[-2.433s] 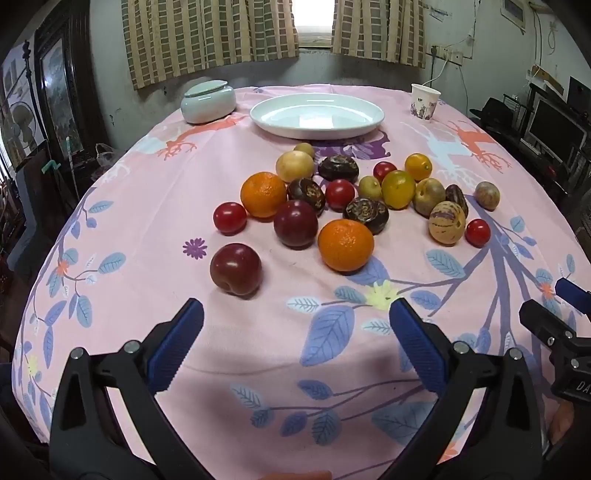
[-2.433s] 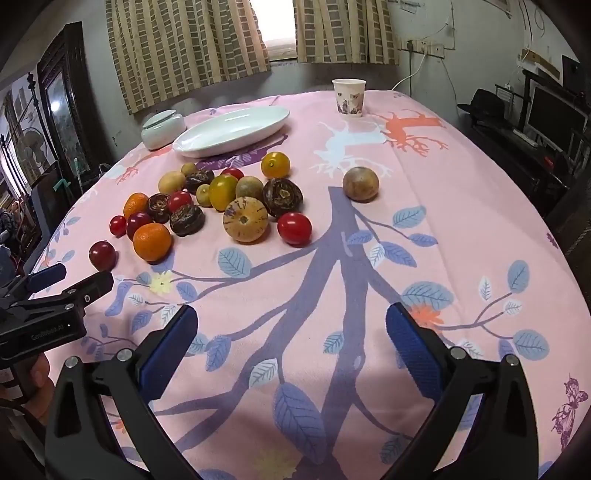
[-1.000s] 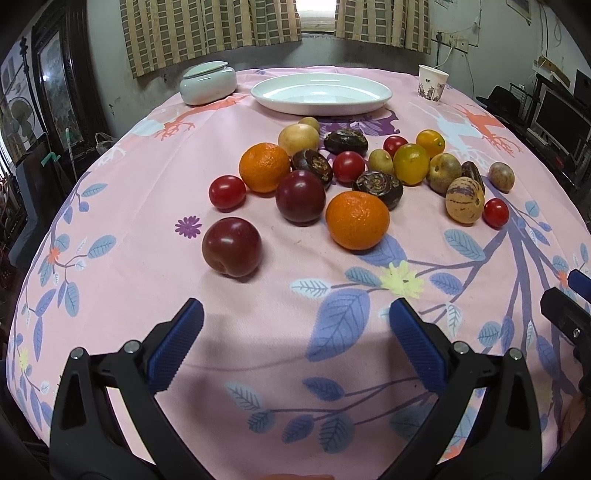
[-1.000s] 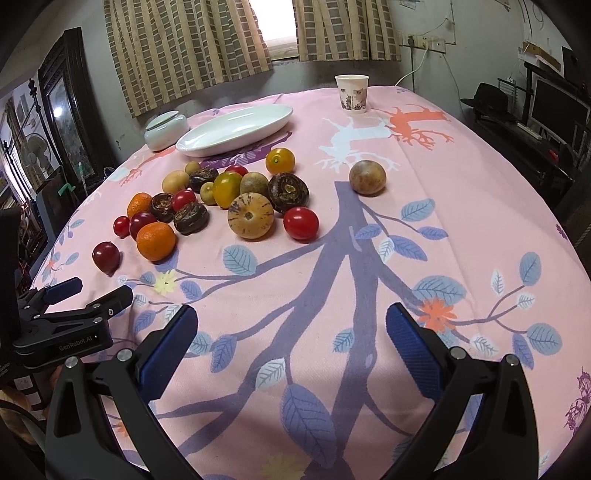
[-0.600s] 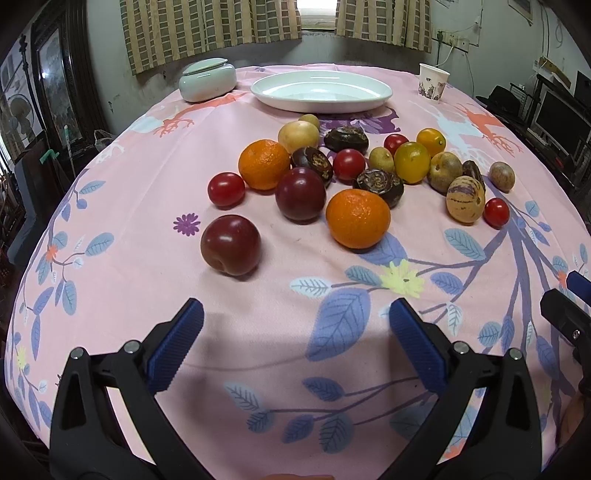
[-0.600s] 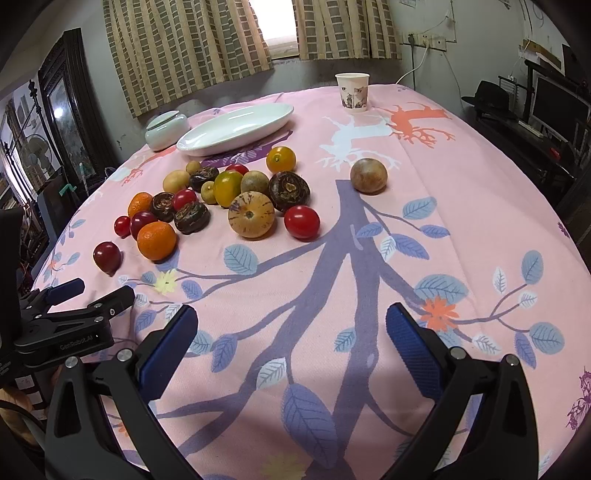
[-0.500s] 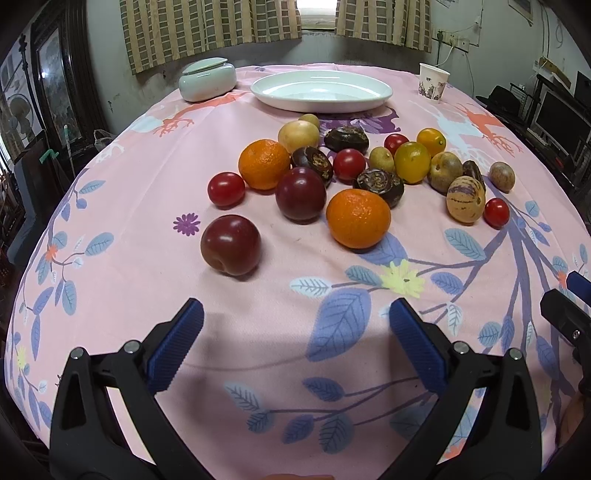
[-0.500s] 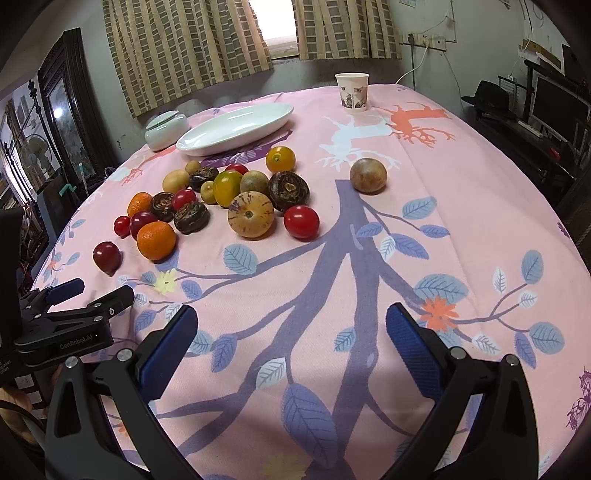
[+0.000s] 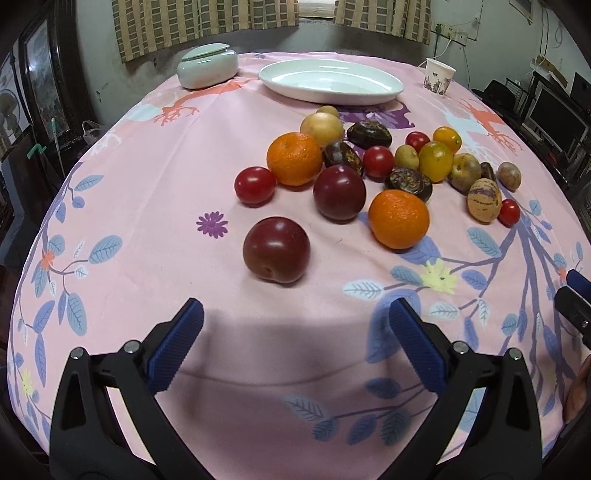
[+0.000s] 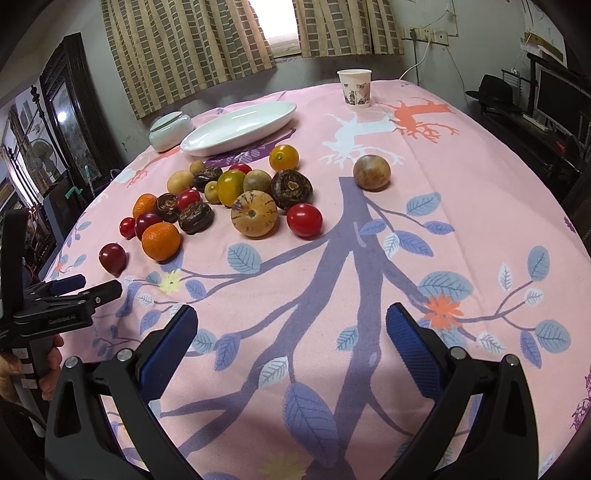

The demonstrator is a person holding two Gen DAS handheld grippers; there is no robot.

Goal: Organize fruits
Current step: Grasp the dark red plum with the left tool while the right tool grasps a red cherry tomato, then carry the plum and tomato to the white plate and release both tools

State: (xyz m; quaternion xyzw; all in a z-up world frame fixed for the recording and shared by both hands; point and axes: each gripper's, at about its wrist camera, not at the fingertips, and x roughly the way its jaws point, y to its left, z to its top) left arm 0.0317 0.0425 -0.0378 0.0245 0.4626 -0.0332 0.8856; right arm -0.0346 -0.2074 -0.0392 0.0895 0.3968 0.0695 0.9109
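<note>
With both jaws wide and empty, the left gripper (image 9: 293, 341) should straddle the dark plum (image 9: 276, 250) at twelve o'clock (probably first), then carry it to the white dish (image 9: 330, 82).

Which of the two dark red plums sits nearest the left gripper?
The lone plum, apart from the pile and straight ahead of the open left gripper. The other plum lies farther back, between the two oranges.

window (image 10: 280, 22): daylit | checked curtains (image 10: 184, 48) | wall (image 9: 96, 55): grey | framed mirror (image 10: 70, 107) left
</note>
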